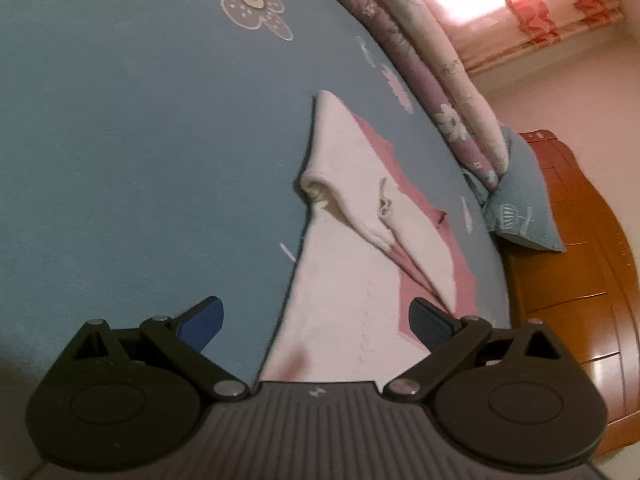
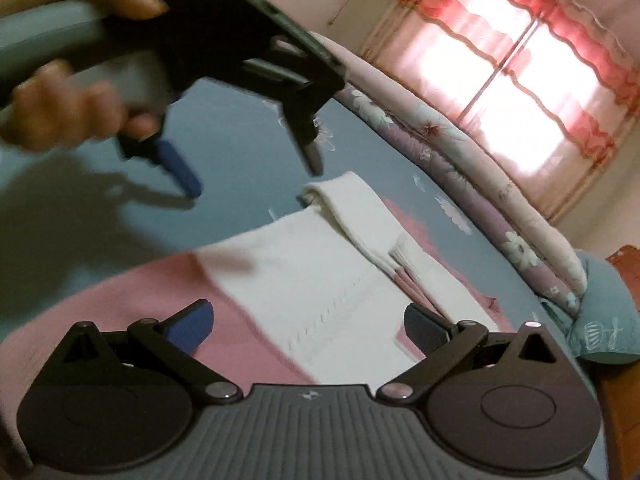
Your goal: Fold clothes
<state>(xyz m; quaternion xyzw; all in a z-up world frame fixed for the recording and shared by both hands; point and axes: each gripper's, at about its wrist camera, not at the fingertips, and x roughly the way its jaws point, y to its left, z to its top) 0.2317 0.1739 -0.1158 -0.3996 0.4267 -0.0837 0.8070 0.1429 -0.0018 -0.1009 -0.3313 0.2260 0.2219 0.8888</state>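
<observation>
A white and pink knit garment point(image 1: 352, 280) lies flat on the blue bed sheet point(image 1: 140, 140), with one white sleeve point(image 1: 340, 168) folded over its body. My left gripper point(image 1: 316, 324) hovers open just above the garment's near edge, nothing between its fingers. In the right wrist view the same garment point(image 2: 320, 264) spreads out below my right gripper point(image 2: 308, 328), which is open and empty over the pink and white part. The left gripper point(image 2: 252, 168), held by a hand point(image 2: 60, 112), hangs open above the sheet beyond the garment's far side.
A rolled floral quilt point(image 2: 480, 184) runs along the bed's far edge, also the quilt point(image 1: 452, 92) in the left view. A blue pillow point(image 1: 520, 208) leans on a wooden headboard point(image 1: 580, 280). A bright window with pink curtains point(image 2: 520, 80) is behind.
</observation>
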